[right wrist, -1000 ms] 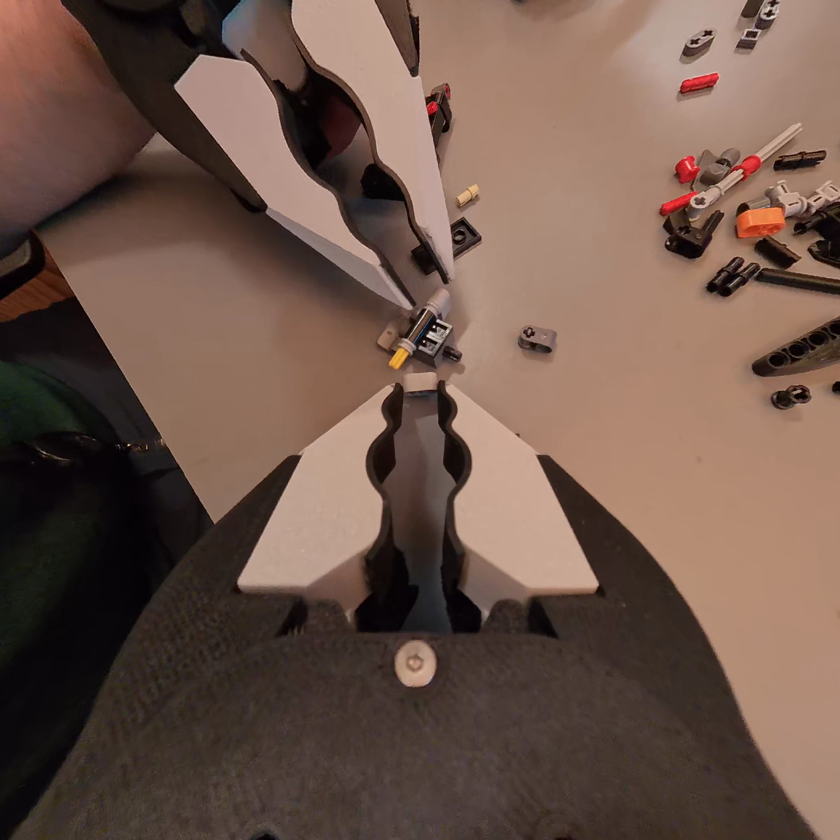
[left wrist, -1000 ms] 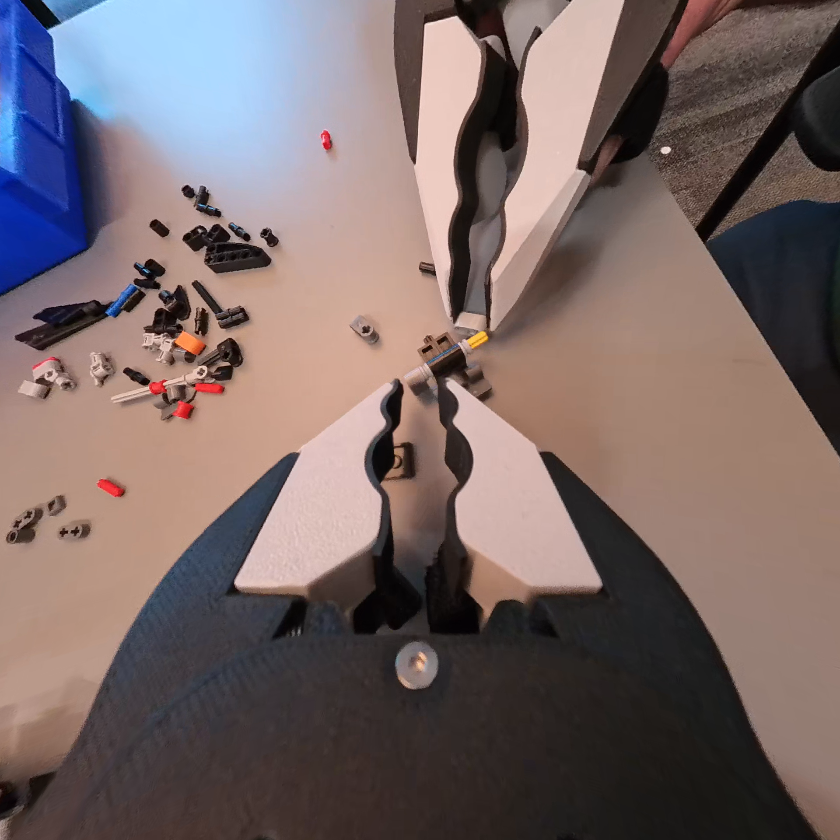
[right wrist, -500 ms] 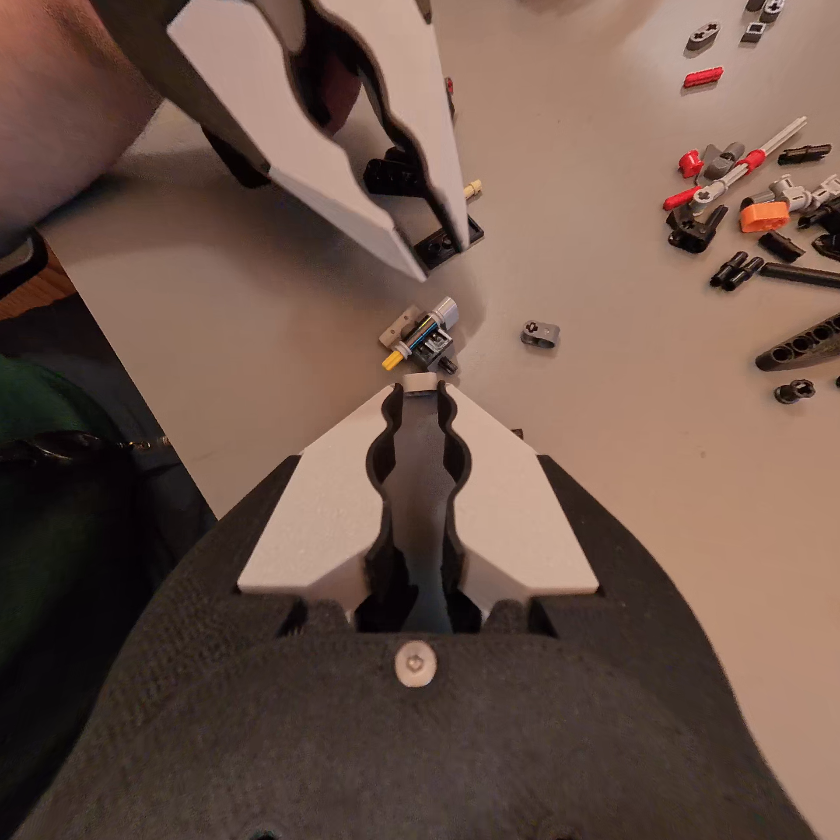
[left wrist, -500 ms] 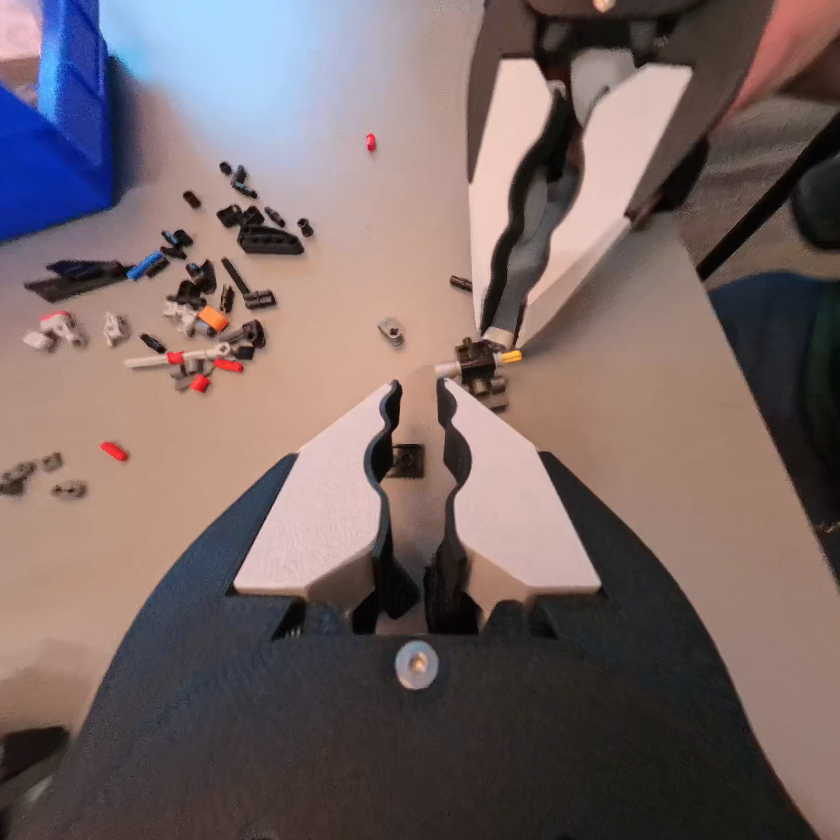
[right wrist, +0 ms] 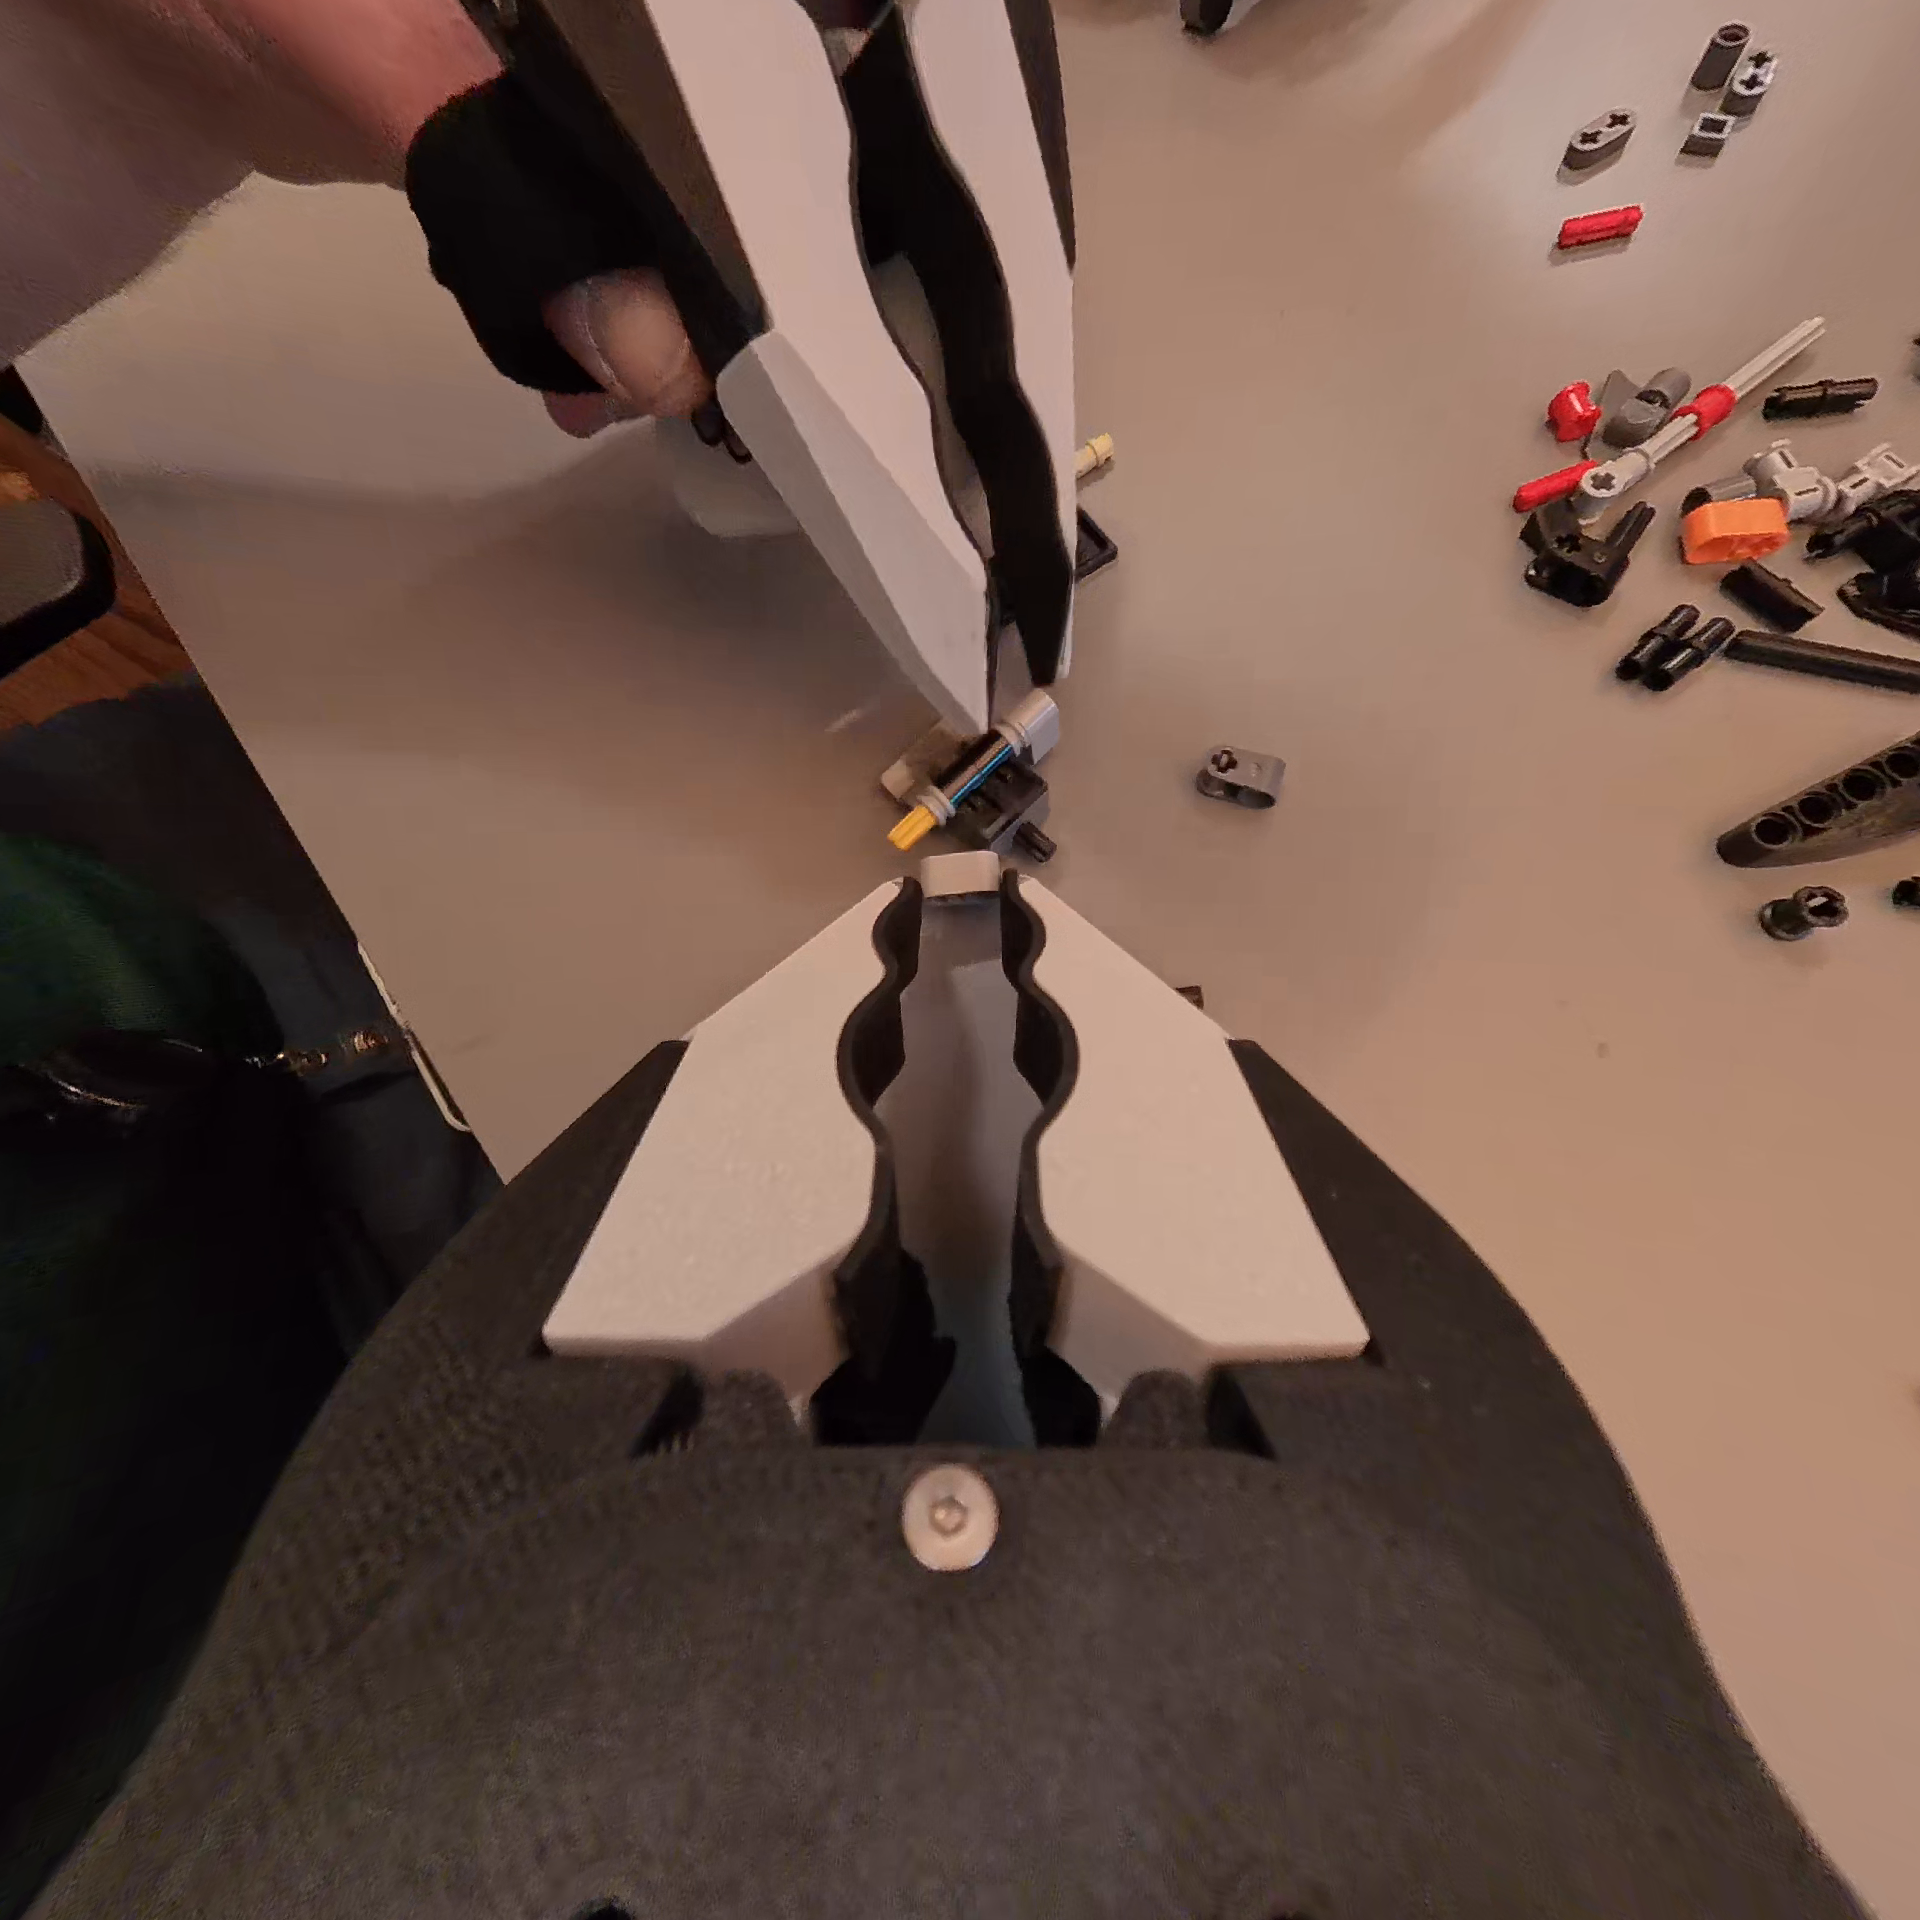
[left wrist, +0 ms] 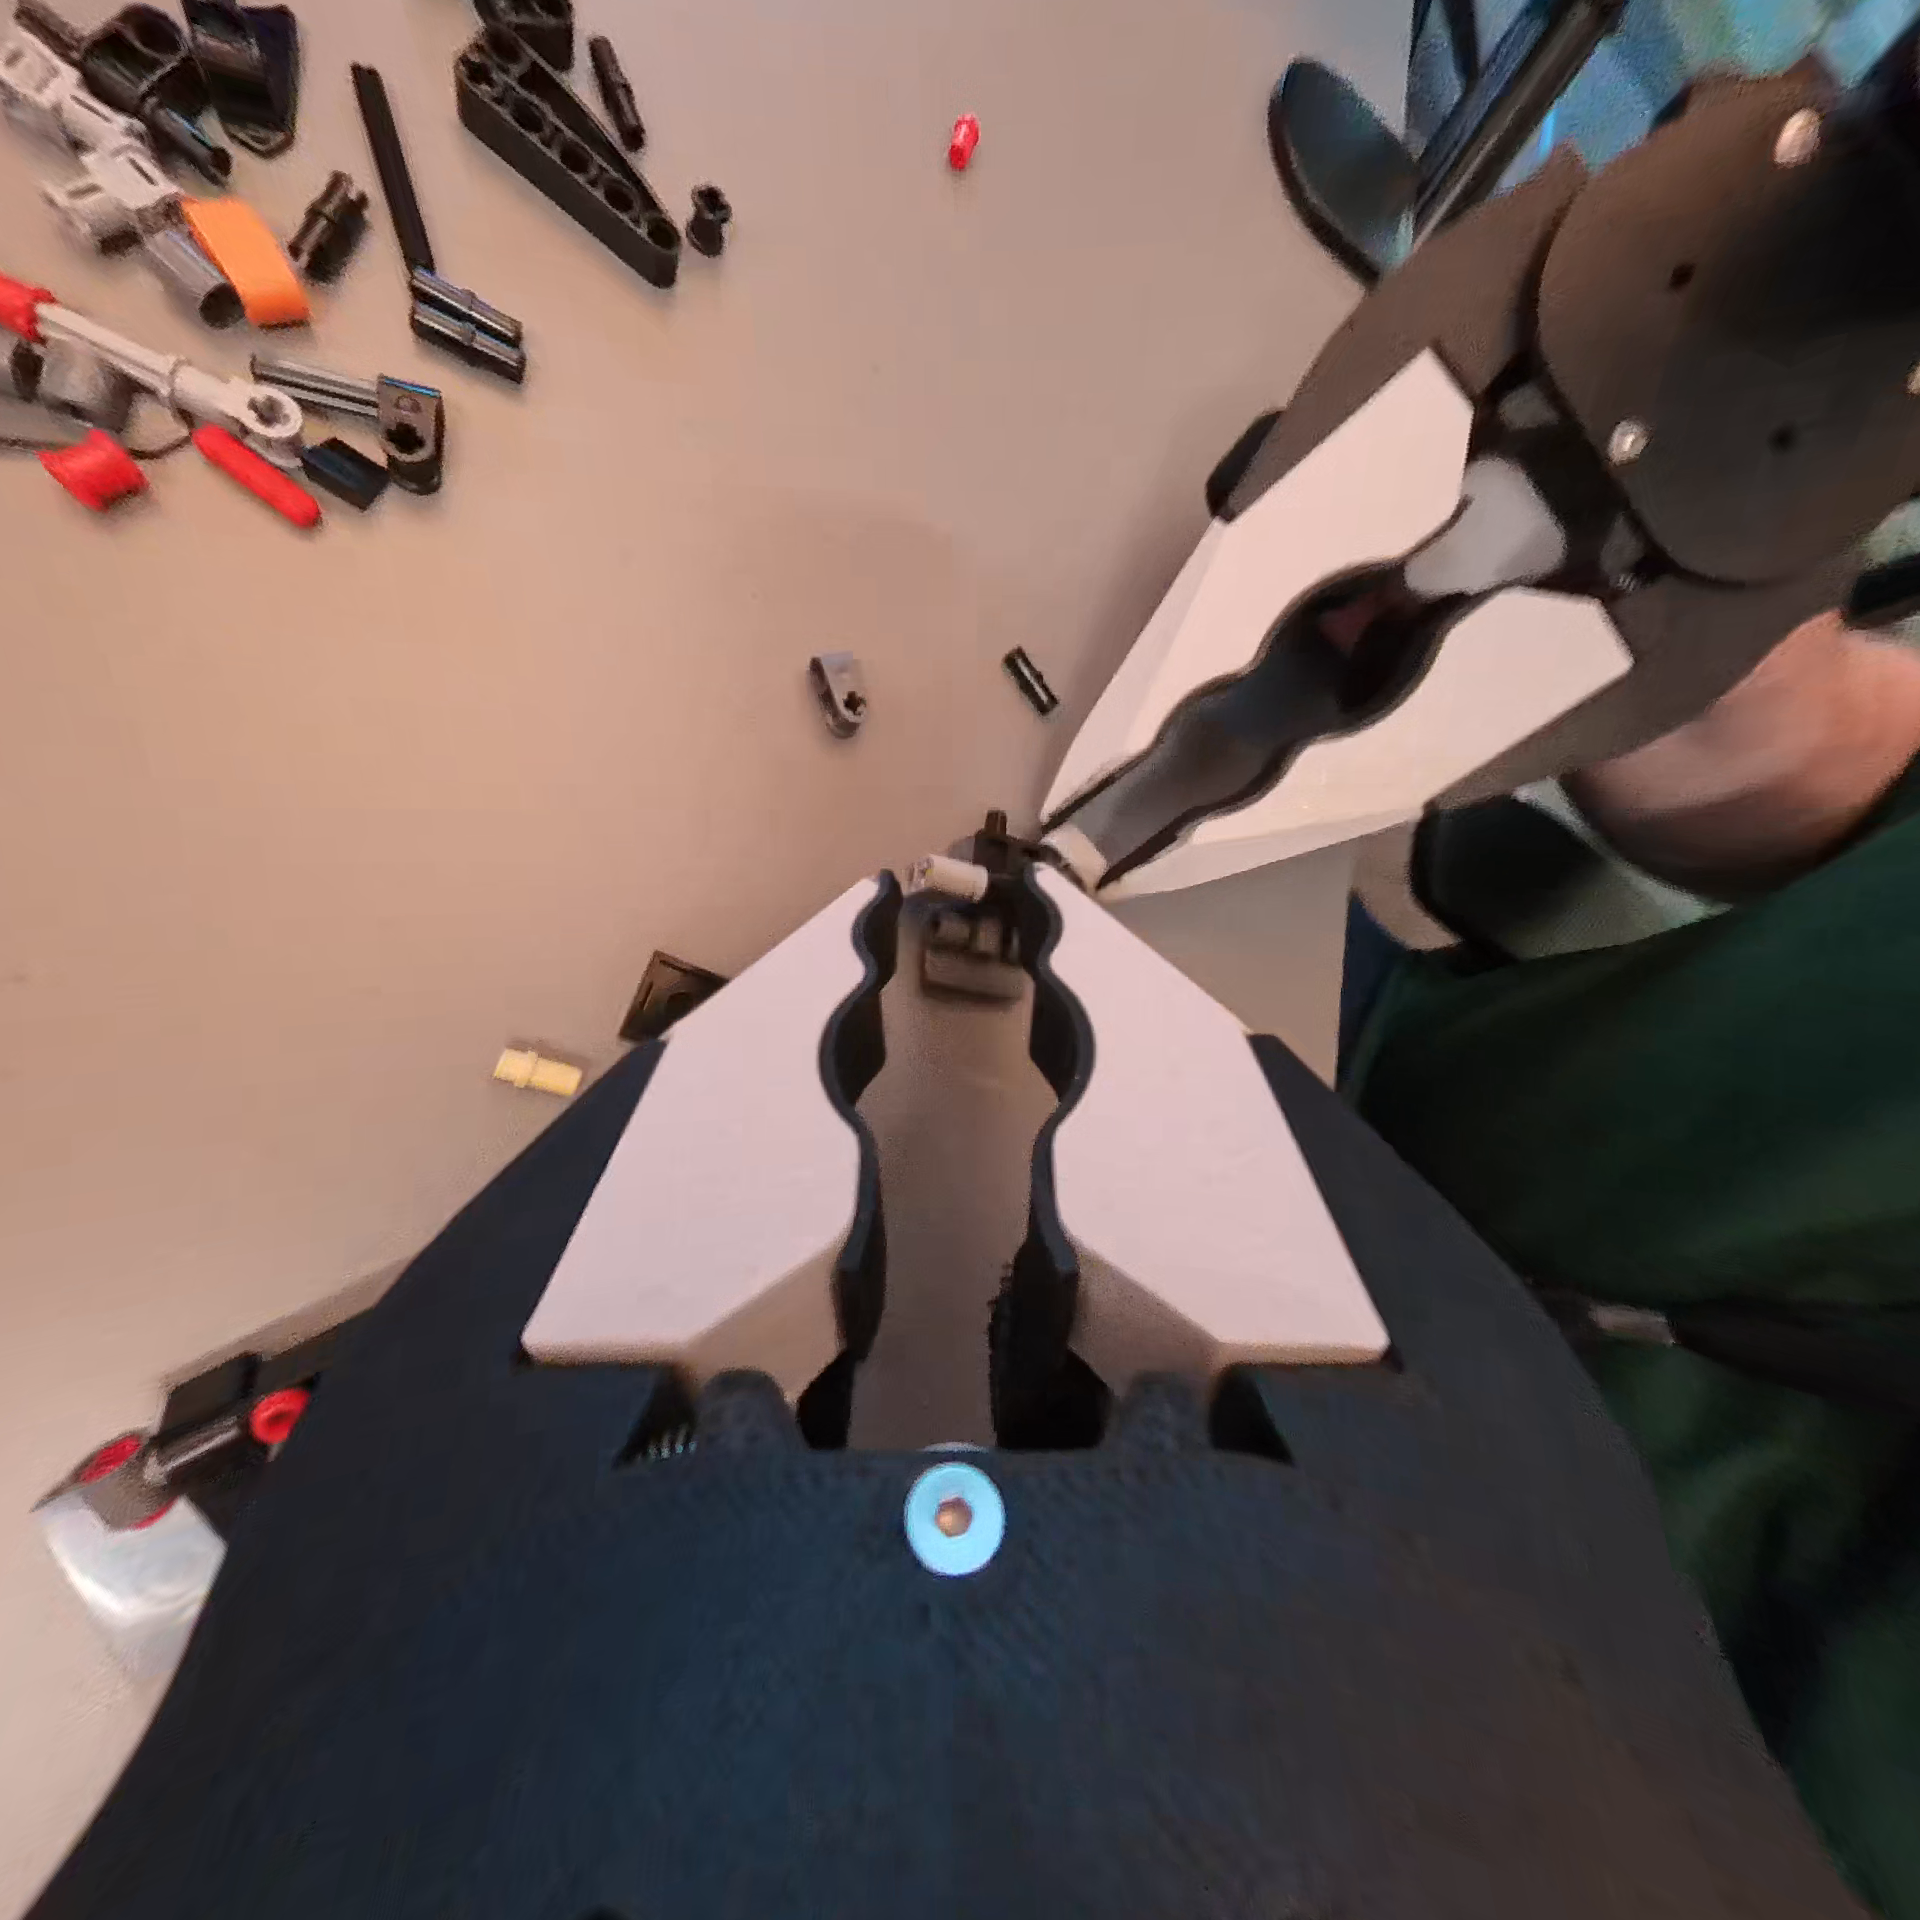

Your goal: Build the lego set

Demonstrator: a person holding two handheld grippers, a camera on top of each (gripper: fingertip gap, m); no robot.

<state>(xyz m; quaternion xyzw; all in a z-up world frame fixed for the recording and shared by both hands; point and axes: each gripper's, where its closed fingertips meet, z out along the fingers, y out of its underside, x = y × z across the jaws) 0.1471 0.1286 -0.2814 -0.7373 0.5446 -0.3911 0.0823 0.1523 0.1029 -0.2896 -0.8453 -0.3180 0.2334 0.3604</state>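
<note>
Grey and black, with a yellow tip and a blue stripe, the small sub-assembly [right wrist: 971, 774] lies on the table [right wrist: 1351, 1039] near its edge, between your two tools. Your right gripper [right wrist: 961, 883] has its jaws clamped on a small light grey piece [right wrist: 958, 873], which stands just beside the yellow end of the sub-assembly. Your left gripper [right wrist: 1023, 691] comes down from the other side, and its tips meet the grey end of the sub-assembly. In the left wrist view its jaws stand a little apart around the part, and I cannot tell if they really press on it.

I judge that the step in hand is to join the light grey piece to the sub-assembly while the left tool keeps it steady. The next move calls for a firm hold on the left side first, then a straight push of the piece along the axis. If the hold is loose, the sub-assembly may slide toward the table edge. The loose parts [right wrist: 1714, 499] wait well apart, to your right.
</note>
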